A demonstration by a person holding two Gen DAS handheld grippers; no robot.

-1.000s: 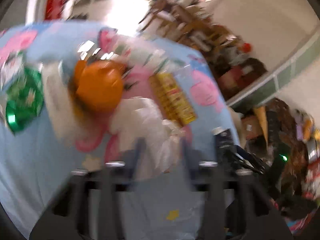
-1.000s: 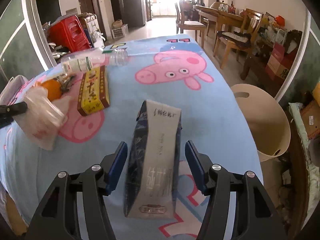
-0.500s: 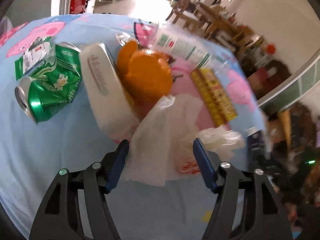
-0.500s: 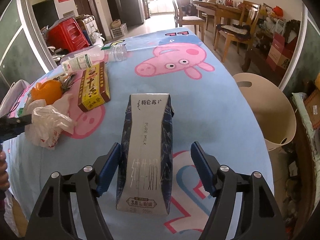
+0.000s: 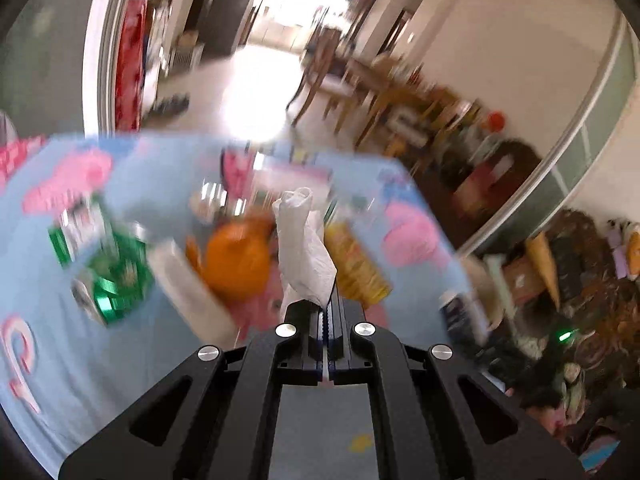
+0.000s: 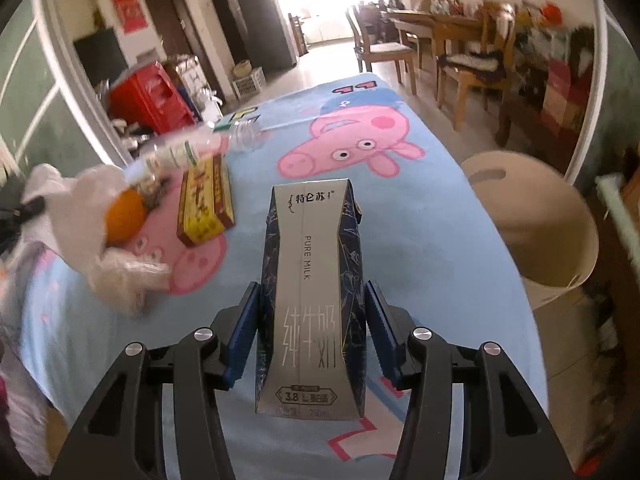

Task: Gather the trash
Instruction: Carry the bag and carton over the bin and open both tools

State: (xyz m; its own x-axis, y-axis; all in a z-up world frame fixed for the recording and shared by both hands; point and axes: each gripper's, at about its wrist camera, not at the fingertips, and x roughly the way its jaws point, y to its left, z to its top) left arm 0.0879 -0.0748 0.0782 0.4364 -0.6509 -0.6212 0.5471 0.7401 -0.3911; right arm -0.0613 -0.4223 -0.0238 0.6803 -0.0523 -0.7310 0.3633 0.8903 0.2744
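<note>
My left gripper is shut on a white plastic bag, which stands up from between the fingers above the table; the bag also shows in the right wrist view. My right gripper has closed on a dark blue and silver milk carton, its blue pads against both sides. On the blue Peppa Pig tablecloth lie an orange, a yellow box, a clear plastic bottle, a crushed green can and a white pack.
A beige waste bin stands on the floor off the table's right edge. Wooden chairs and a dining table are behind. A red crate stands at the far left. The left wrist view is motion-blurred.
My left gripper has shut on the white plastic bag and lifted it off the table. My right gripper has closed in on the milk carton.
</note>
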